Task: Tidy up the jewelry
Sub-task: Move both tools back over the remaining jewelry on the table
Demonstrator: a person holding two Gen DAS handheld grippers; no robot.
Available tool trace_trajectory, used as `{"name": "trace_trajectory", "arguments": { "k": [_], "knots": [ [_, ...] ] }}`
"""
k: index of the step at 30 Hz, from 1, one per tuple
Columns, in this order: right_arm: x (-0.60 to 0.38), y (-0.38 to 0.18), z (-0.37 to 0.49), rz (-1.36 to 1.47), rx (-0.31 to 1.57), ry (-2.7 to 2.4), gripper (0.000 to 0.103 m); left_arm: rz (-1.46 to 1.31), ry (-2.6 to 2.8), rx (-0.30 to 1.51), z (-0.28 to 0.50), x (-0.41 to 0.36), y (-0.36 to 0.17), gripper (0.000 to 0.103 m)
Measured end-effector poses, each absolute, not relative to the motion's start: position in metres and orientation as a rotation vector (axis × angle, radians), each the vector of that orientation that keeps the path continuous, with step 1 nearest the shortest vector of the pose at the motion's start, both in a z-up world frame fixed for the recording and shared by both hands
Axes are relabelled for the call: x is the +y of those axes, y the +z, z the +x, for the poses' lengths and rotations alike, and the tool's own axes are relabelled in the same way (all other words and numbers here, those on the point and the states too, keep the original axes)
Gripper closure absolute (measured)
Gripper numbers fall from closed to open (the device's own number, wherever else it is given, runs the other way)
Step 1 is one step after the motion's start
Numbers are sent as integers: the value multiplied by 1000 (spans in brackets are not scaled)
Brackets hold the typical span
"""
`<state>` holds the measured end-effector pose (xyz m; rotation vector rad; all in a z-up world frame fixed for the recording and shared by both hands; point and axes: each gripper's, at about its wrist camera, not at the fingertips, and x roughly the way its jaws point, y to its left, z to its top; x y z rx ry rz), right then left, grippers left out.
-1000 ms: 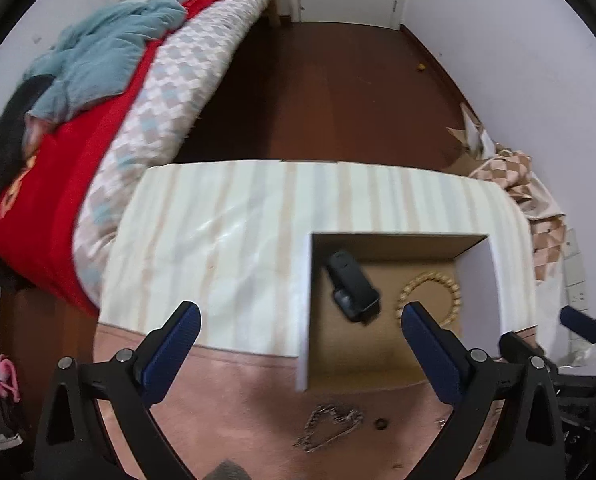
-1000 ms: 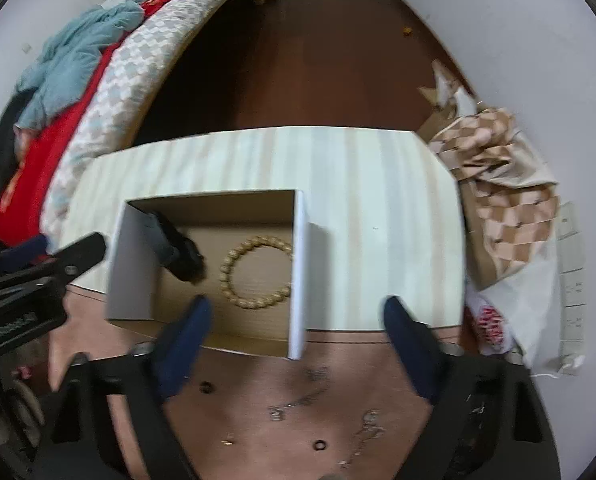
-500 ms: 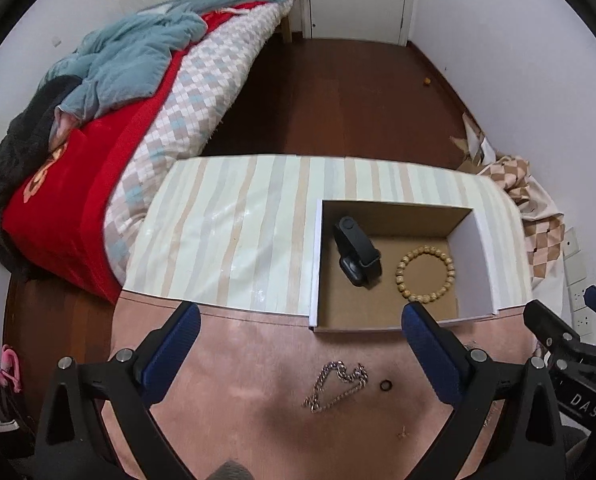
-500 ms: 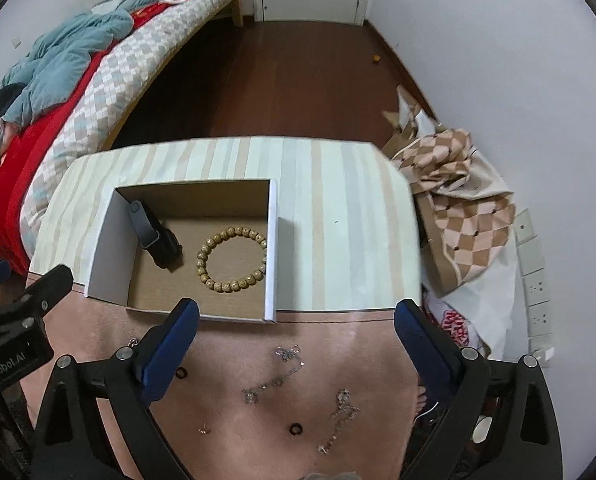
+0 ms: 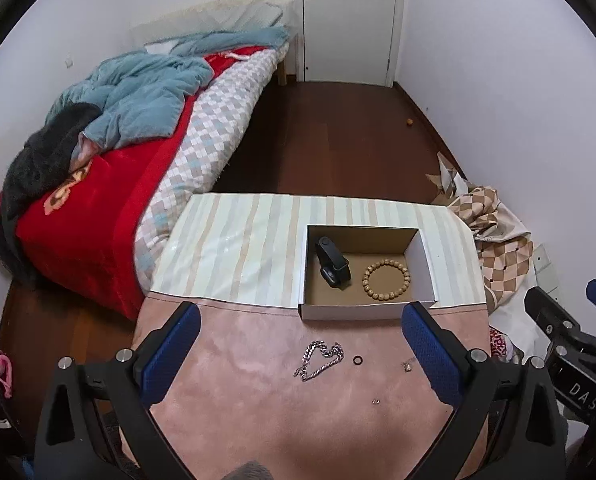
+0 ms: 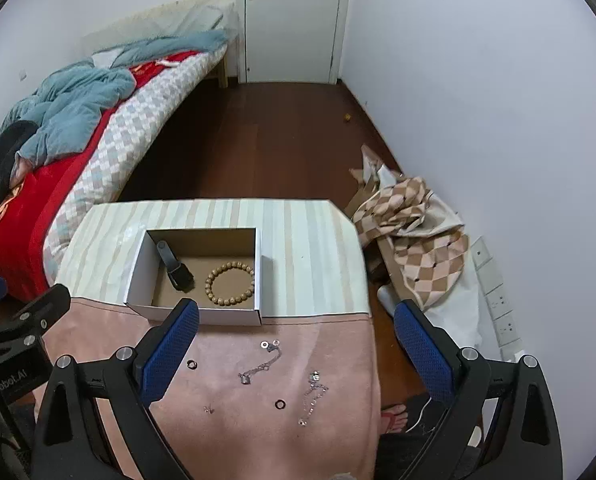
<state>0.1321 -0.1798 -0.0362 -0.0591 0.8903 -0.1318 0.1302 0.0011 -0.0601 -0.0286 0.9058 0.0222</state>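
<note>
While both grippers hang wide apart and empty above the pink cloth [image 5: 257,400], we judge the chunky silver chain [image 5: 319,360] next: it lies just before the box [image 5: 362,312], long axis slanting, dead ahead between the left gripper [image 5: 302,344] tips. The right gripper [image 6: 295,346] faces the thinner chains [image 6: 259,364].

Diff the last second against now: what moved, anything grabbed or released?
Both grippers pulled back and up from the box; left gripper and right gripper stay open and empty. Nothing grabbed or released. Watch and bead bracelet unchanged in the box; chunky chain unmoved on the pink cloth.
</note>
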Motion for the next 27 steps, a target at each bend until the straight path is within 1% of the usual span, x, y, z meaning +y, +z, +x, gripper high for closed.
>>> {"name": "trace_trajectory", "arguments": {
  "k": [9, 15, 19, 25, 27],
  "knots": [
    [-176, -10, 97, -32, 846, -105, 4, -52, 31, 870, 105, 5, -45, 1],
    [-181, -16, 89, 37, 848, -74, 4, -55, 79, 865, 98, 12, -53, 1],
    [-205, -47, 90, 122, 907, -107, 4, -51, 124, 903, 96, 18, -85, 0],
    [-254, -138, 92, 251, 1084, -196, 4, -57, 174, 1028, 99, 28, -154, 0],
    [-266, -170, 92, 289, 1134, -214, 5, -41, 195, 1085, 101, 29, -178, 0]
  ]
}}
